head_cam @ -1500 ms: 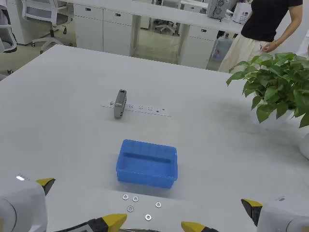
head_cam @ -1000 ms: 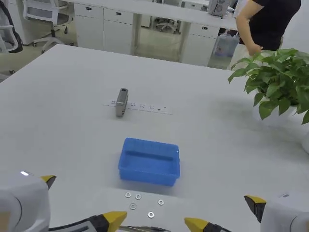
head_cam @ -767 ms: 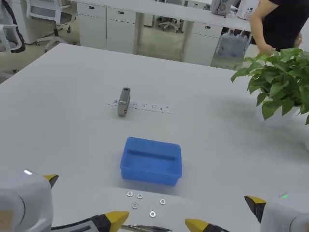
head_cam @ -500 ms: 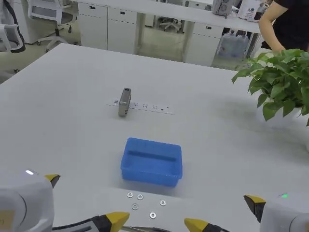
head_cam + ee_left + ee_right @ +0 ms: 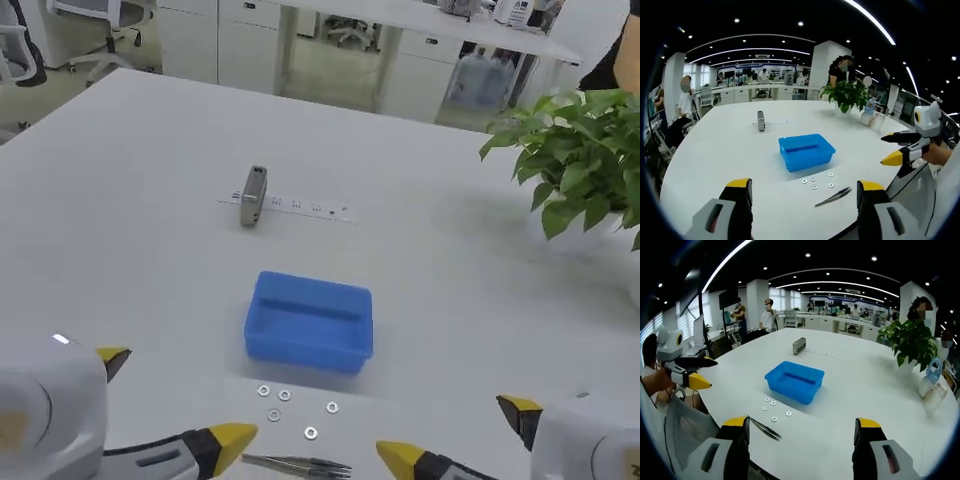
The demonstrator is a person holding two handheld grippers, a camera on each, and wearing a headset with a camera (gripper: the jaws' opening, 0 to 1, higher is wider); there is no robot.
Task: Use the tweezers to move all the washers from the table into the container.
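Several small metal washers (image 5: pixel 285 395) lie loose on the white table just in front of the blue container (image 5: pixel 309 320), which looks empty. The tweezers (image 5: pixel 297 464) lie on the table nearer to me than the washers, between the two grippers. My left gripper (image 5: pixel 175 397) hovers open at the lower left, holding nothing. My right gripper (image 5: pixel 455 432) hovers open at the lower right, also holding nothing. The left gripper view has the washers (image 5: pixel 814 187), tweezers (image 5: pixel 833 197) and container (image 5: pixel 806 151) ahead of the jaws. The right gripper view has the washers (image 5: pixel 774 418), tweezers (image 5: pixel 765 430) and container (image 5: pixel 794 381).
A grey device (image 5: pixel 252 196) rests on a flat power strip (image 5: pixel 300 208) beyond the container. A potted plant (image 5: pixel 580 150) stands at the table's right side, with bottles (image 5: pixel 932 385) near it. The table's front edge runs just below the tweezers. People stand in the office behind.
The head view has tilted down a little, so more of the tweezers shows. A person behind the plant has walked off to the right. Grippers, washers and container stay put.
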